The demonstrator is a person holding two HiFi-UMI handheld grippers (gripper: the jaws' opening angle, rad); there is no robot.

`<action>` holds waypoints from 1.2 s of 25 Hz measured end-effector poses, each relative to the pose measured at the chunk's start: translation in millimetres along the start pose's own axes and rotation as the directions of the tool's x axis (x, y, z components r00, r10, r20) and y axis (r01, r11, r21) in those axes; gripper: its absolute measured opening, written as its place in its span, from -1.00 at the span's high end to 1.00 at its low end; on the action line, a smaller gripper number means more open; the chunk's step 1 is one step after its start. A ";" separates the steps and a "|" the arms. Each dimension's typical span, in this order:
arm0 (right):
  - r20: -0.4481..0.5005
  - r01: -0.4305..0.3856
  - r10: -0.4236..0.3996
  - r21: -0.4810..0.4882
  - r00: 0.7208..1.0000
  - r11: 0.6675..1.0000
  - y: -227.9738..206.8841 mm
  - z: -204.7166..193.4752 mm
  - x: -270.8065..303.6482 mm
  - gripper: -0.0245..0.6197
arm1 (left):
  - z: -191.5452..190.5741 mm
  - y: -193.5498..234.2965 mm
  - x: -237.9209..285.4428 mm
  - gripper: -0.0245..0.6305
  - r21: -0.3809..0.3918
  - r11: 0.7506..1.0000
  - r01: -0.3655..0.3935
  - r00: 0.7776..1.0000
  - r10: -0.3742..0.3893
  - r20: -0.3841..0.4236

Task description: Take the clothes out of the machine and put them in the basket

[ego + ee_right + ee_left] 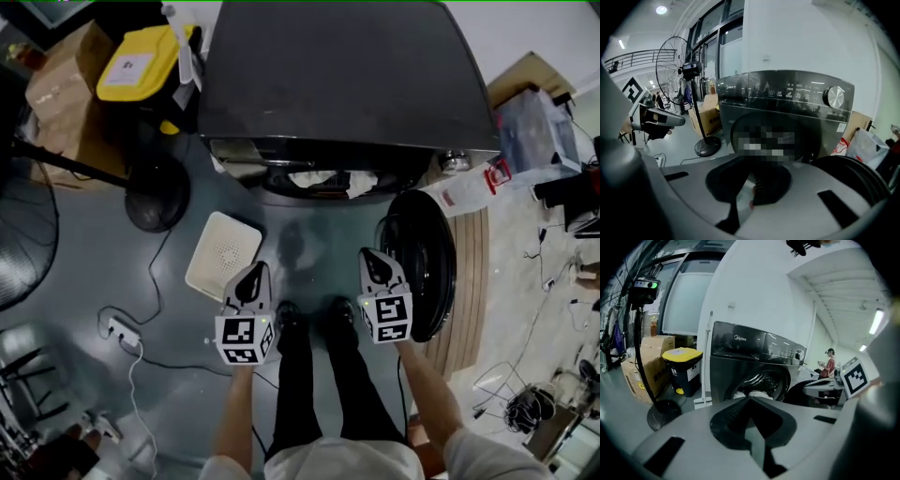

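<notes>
The dark front-loading washing machine [347, 75] stands ahead with its round door [422, 262] swung open to the right. White clothes [328, 180] lie in the drum mouth, also visible in the left gripper view as white clothes [750, 393]. A white basket [202, 272] sits on the floor to the left of the machine's front. My left gripper [253, 274] hovers just right of the basket, jaws shut and empty. My right gripper [375, 262] hangs beside the door, also shut with nothing in it. Both point toward the machine [787, 93], short of the opening.
A yellow-lidded bin [141, 66] and a cardboard box [61, 80] stand left of the machine. A fan's round base [157, 192] rests near the basket. A power strip with its cable [122, 330] lies at the lower left. A white bottle [464, 187] lies right of the door.
</notes>
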State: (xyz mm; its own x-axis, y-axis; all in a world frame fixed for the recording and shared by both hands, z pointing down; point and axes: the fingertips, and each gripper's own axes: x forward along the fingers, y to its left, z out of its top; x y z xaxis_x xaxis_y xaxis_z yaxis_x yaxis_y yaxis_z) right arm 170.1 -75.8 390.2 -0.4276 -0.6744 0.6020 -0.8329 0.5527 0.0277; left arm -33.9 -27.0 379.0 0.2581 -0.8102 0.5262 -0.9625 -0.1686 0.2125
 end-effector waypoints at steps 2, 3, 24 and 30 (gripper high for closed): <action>-0.006 0.006 -0.006 0.005 1.000 1.000 -2.8 -13.9 11.7 0.85 | -11.9 5.0 11.2 0.87 -0.003 1.000 -0.003 1.000 0.003 -0.003; -0.006 0.007 -0.007 0.007 1.000 1.000 -4.4 -20.6 17.6 0.85 | -17.9 7.2 17.0 0.87 -0.003 1.000 -0.006 1.000 0.006 -0.006; 0.004 0.085 -0.085 0.043 0.996 0.995 -36.6 -97.9 95.3 0.85 | -103.8 7.5 101.3 0.87 0.007 0.999 0.039 0.998 -0.038 -0.040; 0.004 0.140 -0.141 0.079 0.990 0.987 -49.0 -108.8 93.9 0.85 | -107.7 -7.0 121.2 0.87 0.021 0.996 0.091 0.995 -0.090 -0.043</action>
State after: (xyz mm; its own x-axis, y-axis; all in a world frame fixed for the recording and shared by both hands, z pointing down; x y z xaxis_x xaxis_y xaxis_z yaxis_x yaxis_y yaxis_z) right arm 209.1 -112.9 532.2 -0.3074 -0.7476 0.5888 -0.9097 0.4124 0.0487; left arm 13.1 -63.6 530.0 0.3473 -0.7667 0.5400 -0.9365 -0.2537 0.2420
